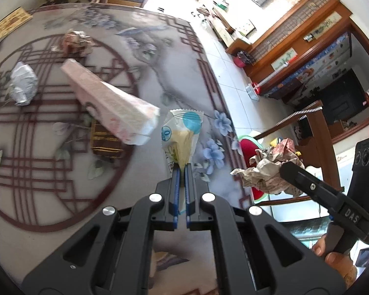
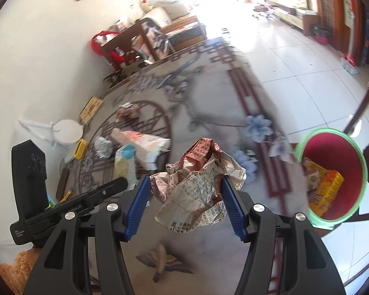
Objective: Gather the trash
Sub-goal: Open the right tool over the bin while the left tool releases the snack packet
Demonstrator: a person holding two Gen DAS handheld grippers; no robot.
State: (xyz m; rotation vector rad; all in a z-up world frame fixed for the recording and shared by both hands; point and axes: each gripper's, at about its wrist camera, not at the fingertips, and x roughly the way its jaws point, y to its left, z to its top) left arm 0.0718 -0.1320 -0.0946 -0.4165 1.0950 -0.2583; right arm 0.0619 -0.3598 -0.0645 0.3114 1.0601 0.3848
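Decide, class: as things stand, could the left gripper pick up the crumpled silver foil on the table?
Probably not yet. The left gripper is shut on a snack wrapper, so its fingers are occupied. The silver foil lies bare on the table, with nothing on top of it; once the wrapper is dropped, the way looks free.

Blue-padded black claw (image 2: 185, 191), red-and-cream printed paper wad (image 2: 199, 174), red bin (image 2: 332, 172) rimmed green.

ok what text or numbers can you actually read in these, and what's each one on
"DAS": on the right gripper, readable in the left wrist view.
"0": in a blue ring on the snack wrapper.
Crumpled newspaper: printed Chinese characters, too small to read.
Left gripper: small lettering on its side, blurred.
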